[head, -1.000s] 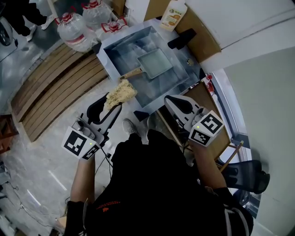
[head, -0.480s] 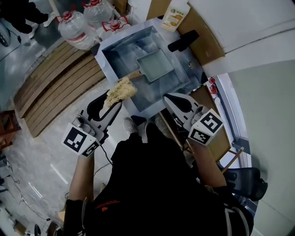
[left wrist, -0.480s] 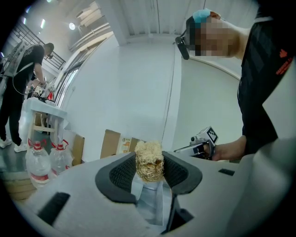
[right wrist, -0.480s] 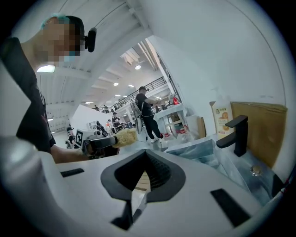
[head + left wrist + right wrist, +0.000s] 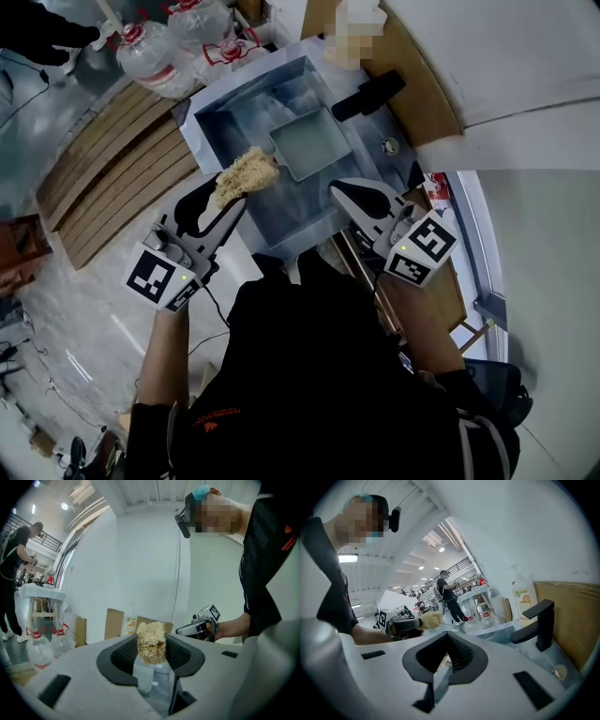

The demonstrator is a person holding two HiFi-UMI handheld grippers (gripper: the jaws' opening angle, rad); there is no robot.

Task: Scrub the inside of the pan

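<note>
The left gripper was clamped on a coarse, straw-coloured fibre scrubber, jaws parted only by its thickness. The square, pale metal pan lay in the steel sink, just ahead-right of the scrubber, handle pointing toward it. The right gripper hung closed, empty, farther off.

- Sink: one, of steel.
- Pan: one, square, lying in the sink.
- Faucet: one, black.
- Scrubber: one, a straw-coloured tuft.
- Grippers: two, the left gripper and the right gripper.
- Water jugs: two in clear view.
- Soap bottle: one.
- Slatted wooden board: one.
</note>
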